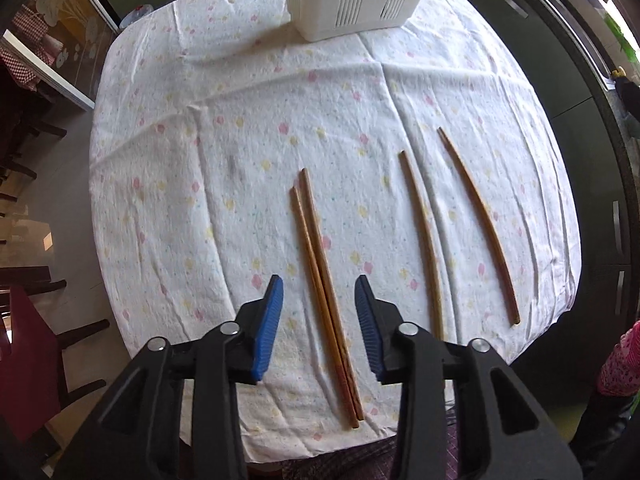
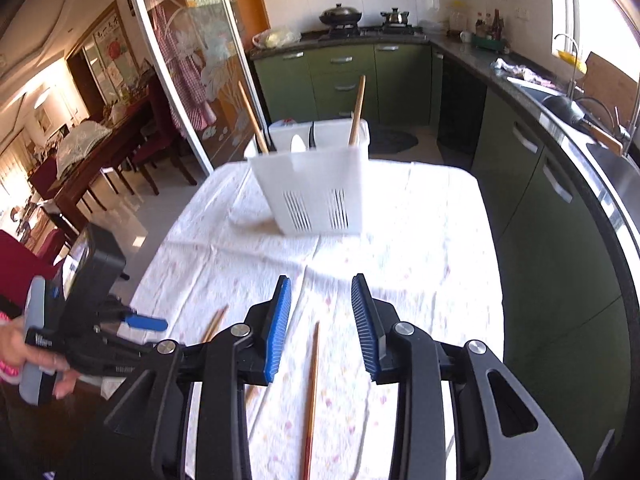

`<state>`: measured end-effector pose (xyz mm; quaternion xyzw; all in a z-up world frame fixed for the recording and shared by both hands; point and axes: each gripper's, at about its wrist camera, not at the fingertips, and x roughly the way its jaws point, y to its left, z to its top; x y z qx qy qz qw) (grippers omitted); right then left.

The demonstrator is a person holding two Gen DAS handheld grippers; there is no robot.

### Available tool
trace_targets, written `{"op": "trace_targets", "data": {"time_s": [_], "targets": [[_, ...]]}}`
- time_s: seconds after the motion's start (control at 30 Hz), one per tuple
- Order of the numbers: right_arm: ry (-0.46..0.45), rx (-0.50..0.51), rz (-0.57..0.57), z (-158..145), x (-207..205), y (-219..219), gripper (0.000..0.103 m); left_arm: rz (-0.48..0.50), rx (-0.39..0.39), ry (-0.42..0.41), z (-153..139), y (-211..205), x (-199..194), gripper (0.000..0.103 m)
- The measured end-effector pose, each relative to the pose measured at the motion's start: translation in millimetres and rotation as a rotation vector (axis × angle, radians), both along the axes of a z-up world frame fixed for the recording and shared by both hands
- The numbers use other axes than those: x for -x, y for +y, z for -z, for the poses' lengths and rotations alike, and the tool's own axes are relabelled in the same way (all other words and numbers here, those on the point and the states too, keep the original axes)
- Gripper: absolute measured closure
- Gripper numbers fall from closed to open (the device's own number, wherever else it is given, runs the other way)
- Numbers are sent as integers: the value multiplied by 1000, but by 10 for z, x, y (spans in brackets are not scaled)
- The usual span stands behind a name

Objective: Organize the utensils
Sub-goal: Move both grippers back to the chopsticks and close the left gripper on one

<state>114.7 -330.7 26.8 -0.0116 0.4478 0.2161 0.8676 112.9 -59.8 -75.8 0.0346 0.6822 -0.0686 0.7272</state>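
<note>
My left gripper point(image 1: 319, 280) points straight down at the white floral tablecloth point(image 1: 200, 200). It is open, and a pair of brown chopsticks point(image 1: 320, 264) lies side by side between its blue pads, untouched. Two single chopsticks point(image 1: 422, 240) point(image 1: 480, 224) lie further right. The white slotted utensil holder point(image 1: 352, 0) stands at the far edge. In the right wrist view, my right gripper point(image 2: 321, 278) hangs open above the cloth, over one chopstick point(image 2: 312, 392). The holder point(image 2: 316, 188) has two chopsticks point(image 2: 357, 108) and a white spoon point(image 2: 298, 146) standing in it.
A hand point(image 2: 24, 352) holds the left gripper, whose blue finger point(image 2: 146, 323) shows at the left. Green cabinets point(image 2: 540, 208) and a counter with a sink run along the right. Dark chairs point(image 1: 32, 360) stand to the table's left. A pink sleeve point(image 1: 624, 360) is near the front right corner.
</note>
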Motion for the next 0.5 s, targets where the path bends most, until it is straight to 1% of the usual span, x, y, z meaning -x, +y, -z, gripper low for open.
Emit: {"op": "trace_targets", "data": {"time_s": [0.03,0.07,0.13,0.23,0.3,0.33,0.37,0.5], "targets": [[23,6,-6,97,52,-30,71,-13,-3,15,65,31,-3,85],[43,5,-8,182,95,-66,71,-24,-11,26,126,54,-12,86],[68,16,-11,312,159,-108,71,-47,-21,48,241,91,-40,86],[93,18,-11,434,212,-140,71,-85,-8,86,396,145,-87,86],[102,20,-13,470,198,-161,71,-96,24,105,457,158,-109,86],[106,21,-15,492,202,-167,71,-101,27,115,478,159,-116,86],[111,22,-17,504,202,-163,71,-98,27,113,486,154,-120,86],[129,14,-22,538,151,-133,71,-76,-11,97,491,93,-161,86]]}}
